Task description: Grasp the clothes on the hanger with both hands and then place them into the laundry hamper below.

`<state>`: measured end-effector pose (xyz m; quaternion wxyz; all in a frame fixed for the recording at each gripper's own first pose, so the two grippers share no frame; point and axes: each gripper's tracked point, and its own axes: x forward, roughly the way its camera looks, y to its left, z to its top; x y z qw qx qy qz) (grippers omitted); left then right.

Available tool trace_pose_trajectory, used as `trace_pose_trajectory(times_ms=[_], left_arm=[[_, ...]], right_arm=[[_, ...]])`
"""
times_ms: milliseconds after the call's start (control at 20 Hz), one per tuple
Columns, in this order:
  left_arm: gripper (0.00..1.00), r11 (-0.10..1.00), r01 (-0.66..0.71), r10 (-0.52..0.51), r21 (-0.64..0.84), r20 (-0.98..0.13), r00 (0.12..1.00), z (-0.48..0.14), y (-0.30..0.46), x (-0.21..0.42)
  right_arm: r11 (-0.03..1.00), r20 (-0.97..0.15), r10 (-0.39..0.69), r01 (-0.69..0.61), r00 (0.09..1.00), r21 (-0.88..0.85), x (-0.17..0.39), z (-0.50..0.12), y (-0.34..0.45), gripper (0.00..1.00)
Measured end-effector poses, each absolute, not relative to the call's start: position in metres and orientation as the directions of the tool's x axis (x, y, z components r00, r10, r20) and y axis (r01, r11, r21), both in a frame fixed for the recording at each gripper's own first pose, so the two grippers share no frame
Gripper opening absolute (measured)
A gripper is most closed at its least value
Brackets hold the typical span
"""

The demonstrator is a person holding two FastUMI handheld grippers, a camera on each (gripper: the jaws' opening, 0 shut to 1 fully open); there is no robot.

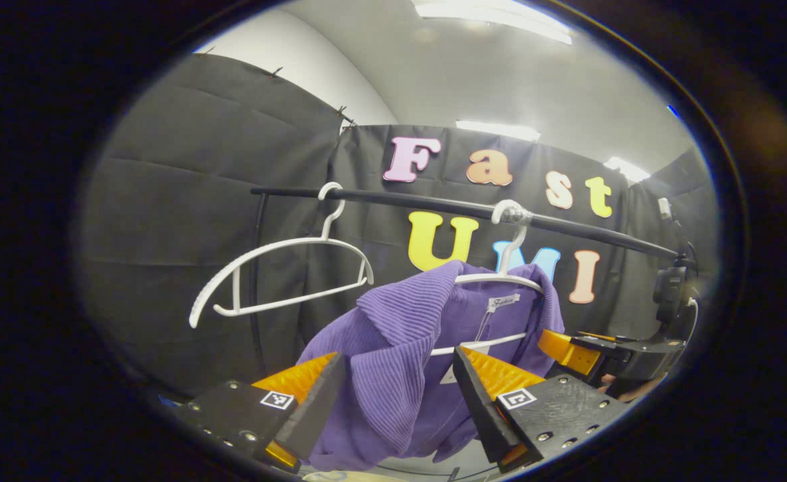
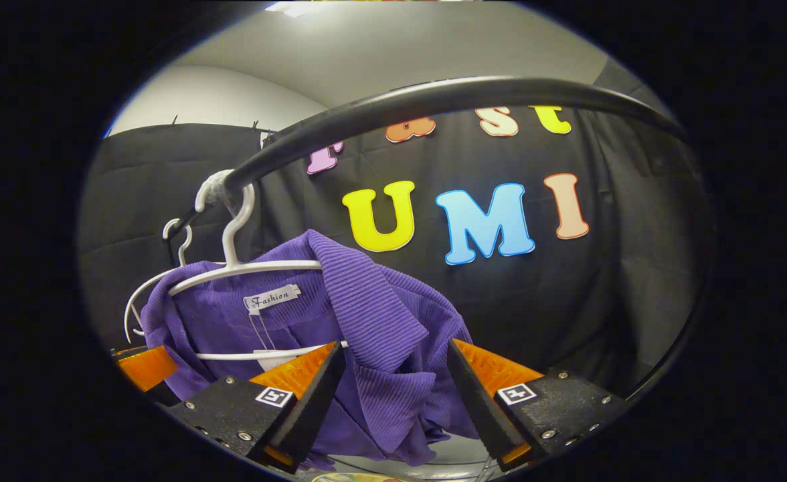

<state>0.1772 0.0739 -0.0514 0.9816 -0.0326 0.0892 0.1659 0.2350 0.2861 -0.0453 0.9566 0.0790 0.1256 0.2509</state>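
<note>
I see my left claw (image 1: 397,395) wide open in the left gripper view. The purple top (image 1: 407,348) hangs down between its two fingers, and the left finger (image 1: 313,402) looks like it touches the cloth, but the right finger (image 1: 477,402) has a little gap. So it is not pinching the top.

My right claw (image 2: 393,395) is wide open too in the right gripper view. A fold of the purple top (image 2: 373,335) sits between its fingers. I cannot tell if the fingers touch the cloth. It is not squeezing.

The purple top is on a white hanger (image 1: 500,274), and that hanger hooks over the black rail (image 1: 433,204). One shoulder of the top is bunched up and flopped over, and a small white tag (image 2: 272,298) shows inside the neck.

Left of the purple top, on the same black rail, hangs a bare white hanger (image 1: 280,274). Right of the top, in the left gripper view, I see the other claw's orange finger (image 1: 564,351) close to the cloth.

Behind the rail is the black cloth wall (image 1: 186,201). Above it is a white wall and a grey ceiling with long lights (image 1: 497,130).

Under the top, at the very bottom of the right gripper view, a pale round edge (image 2: 346,477) peeks out. I cannot tell what it is.
</note>
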Motion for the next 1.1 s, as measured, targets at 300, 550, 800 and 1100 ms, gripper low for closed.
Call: trace_pose_trajectory(times_ms=[300, 550, 800, 1100], left_arm=[[0.93, 0.904, -0.427, 0.420, -0.019, -0.148, 0.895, -0.046, 0.082, 0.200], [0.96, 0.865, -0.496, 0.501, 0.071, -0.128, 0.856, -0.052, 0.086, 0.203], [0.72, 0.830, -0.527, 0.551, 0.183, -0.129, 0.824, -0.060, 0.095, 0.212], [0.28, 0.839, -0.530, 0.543, 0.119, -0.143, 0.828, -0.065, 0.093, 0.205]], right_arm=[[0.841, -0.176, 0.509, -0.444, 0.843, 0.308, 0.259, -0.059, 0.296, 0.95], [0.845, -0.135, 0.498, -0.443, 0.857, 0.300, 0.263, -0.060, 0.301, 0.94], [0.822, -0.111, 0.542, -0.498, 0.833, 0.276, 0.263, -0.055, 0.309, 0.77], [0.789, -0.080, 0.597, -0.567, 0.798, 0.236, 0.269, -0.053, 0.309, 0.29]])
